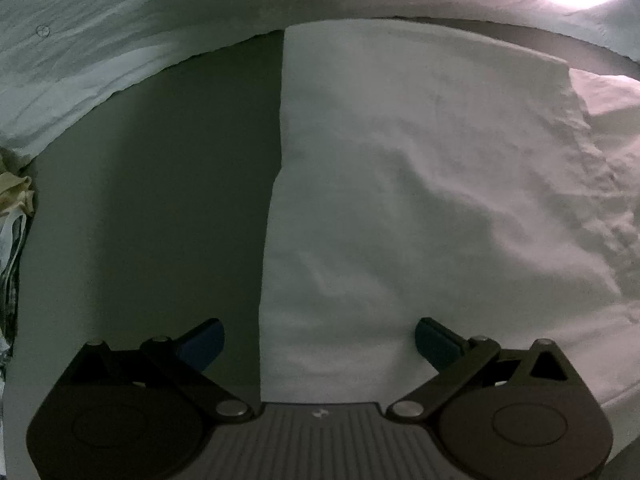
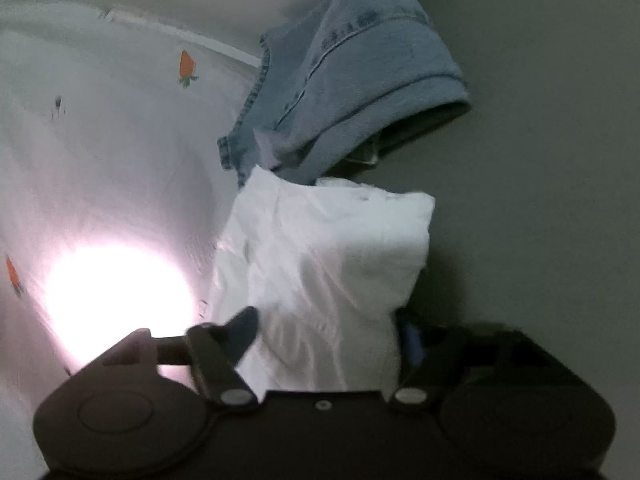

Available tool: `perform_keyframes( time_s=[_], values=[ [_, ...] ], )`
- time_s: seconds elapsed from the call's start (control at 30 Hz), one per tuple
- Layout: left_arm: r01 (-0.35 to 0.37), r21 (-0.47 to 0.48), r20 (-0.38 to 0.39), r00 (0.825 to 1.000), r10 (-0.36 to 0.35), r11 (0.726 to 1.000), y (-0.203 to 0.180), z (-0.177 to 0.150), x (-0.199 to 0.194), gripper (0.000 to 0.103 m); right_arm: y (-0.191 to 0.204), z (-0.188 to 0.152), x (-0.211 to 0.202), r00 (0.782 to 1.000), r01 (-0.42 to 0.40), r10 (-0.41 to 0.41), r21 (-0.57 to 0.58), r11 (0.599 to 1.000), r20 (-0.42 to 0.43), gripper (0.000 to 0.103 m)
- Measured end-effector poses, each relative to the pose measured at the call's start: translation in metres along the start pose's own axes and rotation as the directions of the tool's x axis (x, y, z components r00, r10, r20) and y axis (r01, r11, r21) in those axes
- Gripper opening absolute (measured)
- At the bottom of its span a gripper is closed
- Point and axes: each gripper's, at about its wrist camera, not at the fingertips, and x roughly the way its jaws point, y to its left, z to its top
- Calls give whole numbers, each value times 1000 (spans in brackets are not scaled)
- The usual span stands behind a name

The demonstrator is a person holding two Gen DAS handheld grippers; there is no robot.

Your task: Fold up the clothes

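Note:
In the left wrist view a white garment lies flat on the grey surface, its straight left edge running up the middle. My left gripper is open, its blue-padded fingers spread over the garment's near edge, holding nothing. In the right wrist view a bunched white cloth sits between the fingers of my right gripper, which looks closed on it; the view is blurred. A light-blue denim garment lies just beyond it.
A white sheet with small carrot prints covers the left of the right wrist view, with a bright glare spot on it. A white printed cloth lines the far edge in the left view. Crumpled cream fabric sits at far left.

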Motion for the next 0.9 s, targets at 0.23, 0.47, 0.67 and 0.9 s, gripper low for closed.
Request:
perform_keyframes(
  time_s=[0.23,0.47,0.67,0.9],
  values=[
    [44,-80,-29,999,-46,996,8,2,10,103,3,42,-26,971,-228,214,141,963,108,8],
    [82,-159,-30,996,-88,984,18,-1,15,103,-12,39,-17,999,1,-1,6,1000,44,32],
    [108,-169,-33,993,-115,980,23,0,18,103,-12,35,-8,996,60,-58,-22,998,68,57],
    [131,-179,-27,990,-138,975,27,1,20,103,-17,38,20,999,-7,0,126,992,50,35]
  ],
)
